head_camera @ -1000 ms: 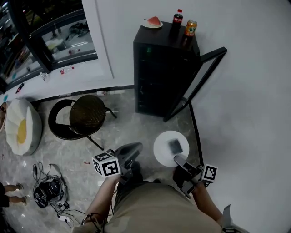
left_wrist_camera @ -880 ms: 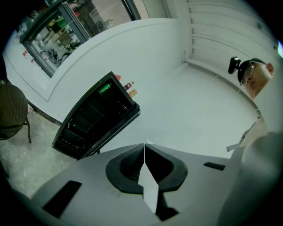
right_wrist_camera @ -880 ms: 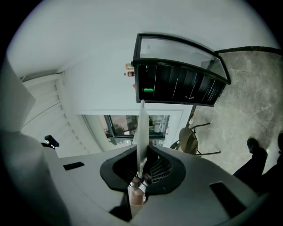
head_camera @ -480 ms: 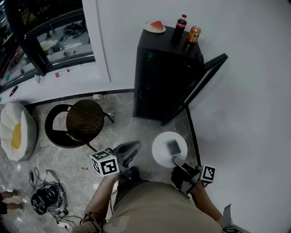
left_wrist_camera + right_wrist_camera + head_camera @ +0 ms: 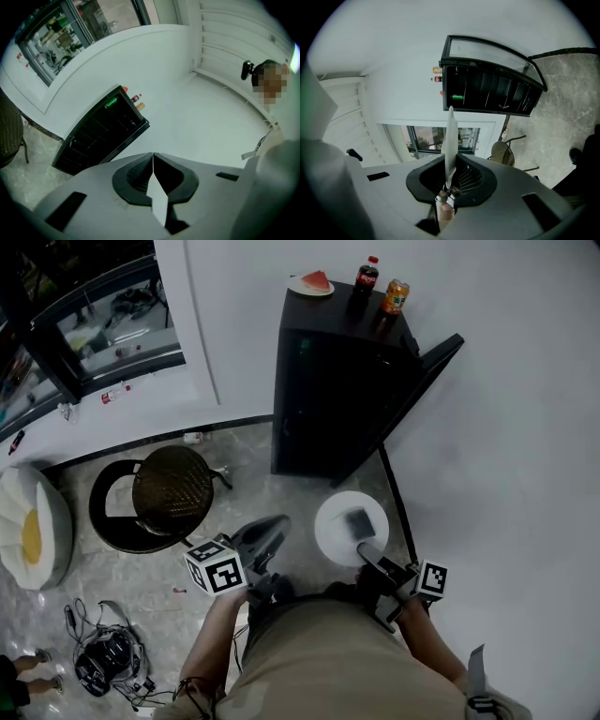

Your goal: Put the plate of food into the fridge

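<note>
Right tongs (image 5: 367,551) clamp plate (image 5: 333,526) rim, short of fridge (image 5: 323,399); left tongs (image 5: 275,526) closed, empty. Keep plate level, aim past open door (image 5: 412,390).

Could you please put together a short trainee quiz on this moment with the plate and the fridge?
1. True or false: the fridge has its door shut.
2. Which gripper holds the white plate? A: left gripper. B: right gripper. C: neither.
3. Fill in: on top of the fridge stand a bottle, a watermelon plate and a ____.
Key: 1 false, the door stands open. 2 B. 3 can.
</note>
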Tool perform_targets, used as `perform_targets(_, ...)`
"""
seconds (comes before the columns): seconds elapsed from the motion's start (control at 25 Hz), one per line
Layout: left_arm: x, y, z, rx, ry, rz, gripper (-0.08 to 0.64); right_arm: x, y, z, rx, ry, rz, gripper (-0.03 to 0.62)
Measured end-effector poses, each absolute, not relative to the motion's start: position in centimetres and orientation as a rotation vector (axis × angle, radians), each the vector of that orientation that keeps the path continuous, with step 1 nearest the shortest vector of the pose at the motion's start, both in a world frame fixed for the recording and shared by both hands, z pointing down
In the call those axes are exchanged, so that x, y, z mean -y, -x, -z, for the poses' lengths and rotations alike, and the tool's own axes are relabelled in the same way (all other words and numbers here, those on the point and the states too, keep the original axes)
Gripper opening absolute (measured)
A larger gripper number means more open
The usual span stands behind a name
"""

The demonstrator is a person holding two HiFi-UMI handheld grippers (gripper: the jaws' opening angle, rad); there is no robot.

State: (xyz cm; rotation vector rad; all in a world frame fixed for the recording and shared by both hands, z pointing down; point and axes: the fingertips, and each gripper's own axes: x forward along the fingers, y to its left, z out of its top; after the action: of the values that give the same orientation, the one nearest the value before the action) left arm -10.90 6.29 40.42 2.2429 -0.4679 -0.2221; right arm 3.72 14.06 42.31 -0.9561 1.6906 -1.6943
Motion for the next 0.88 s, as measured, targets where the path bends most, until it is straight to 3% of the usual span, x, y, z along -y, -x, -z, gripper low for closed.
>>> perform_targets(0.88, -2.1, 9.5, -40.5, 0.572, -2.259, 0.177, 0.012, -7.3, -5.5, -44.1, -1.722, 0.950, 1.730, 0.041)
